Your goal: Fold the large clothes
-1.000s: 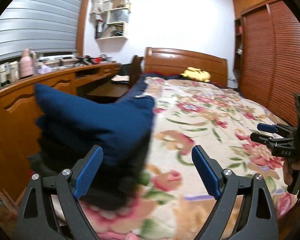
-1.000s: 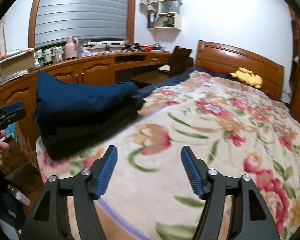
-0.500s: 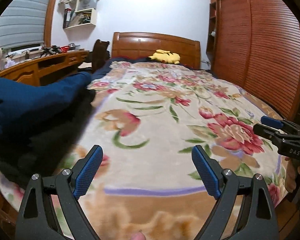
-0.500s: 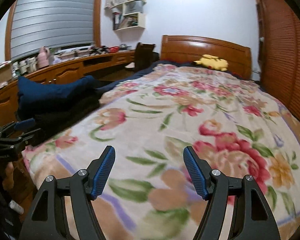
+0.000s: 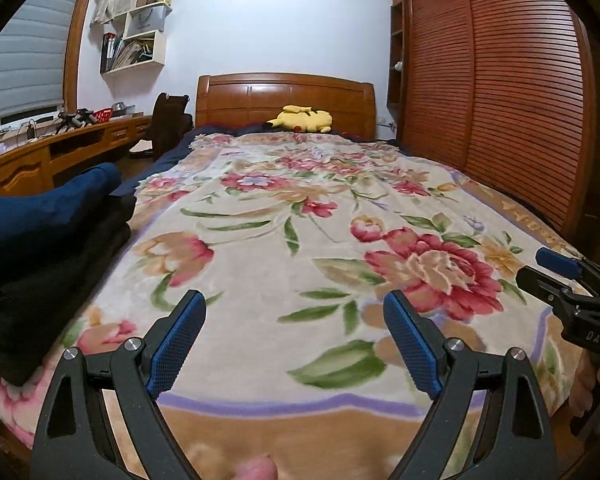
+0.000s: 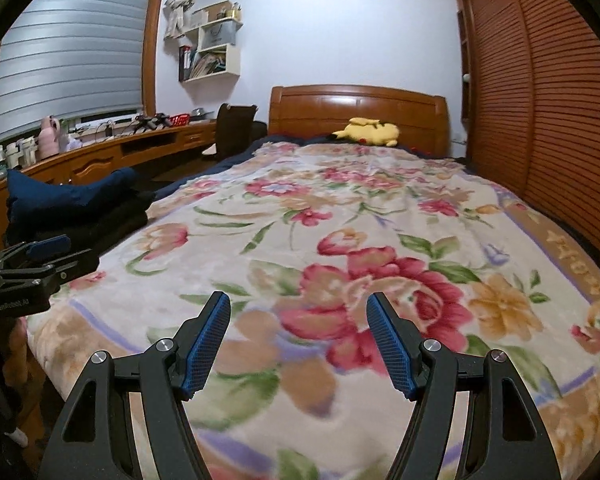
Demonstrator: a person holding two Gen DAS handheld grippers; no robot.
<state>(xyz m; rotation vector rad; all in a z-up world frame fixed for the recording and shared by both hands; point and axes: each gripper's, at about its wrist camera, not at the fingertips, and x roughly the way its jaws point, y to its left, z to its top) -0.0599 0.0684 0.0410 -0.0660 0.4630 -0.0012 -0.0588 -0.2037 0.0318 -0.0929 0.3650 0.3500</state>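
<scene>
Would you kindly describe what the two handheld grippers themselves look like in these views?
Both look alike. The left gripper has black angular plastic arms with triangular cut-outs, silver round pivot screws and jaws faced with blue textured pads. The right gripper has the same build. Seen from the left wrist camera, its black body carries white lettering reading "DAS". No cables or sleeves are visible.

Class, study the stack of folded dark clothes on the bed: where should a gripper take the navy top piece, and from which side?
Grip the navy garment at its raised folded corner on the side facing the bed's foot: that edge stands proud of the black clothes beneath, giving open jaws room.
</scene>
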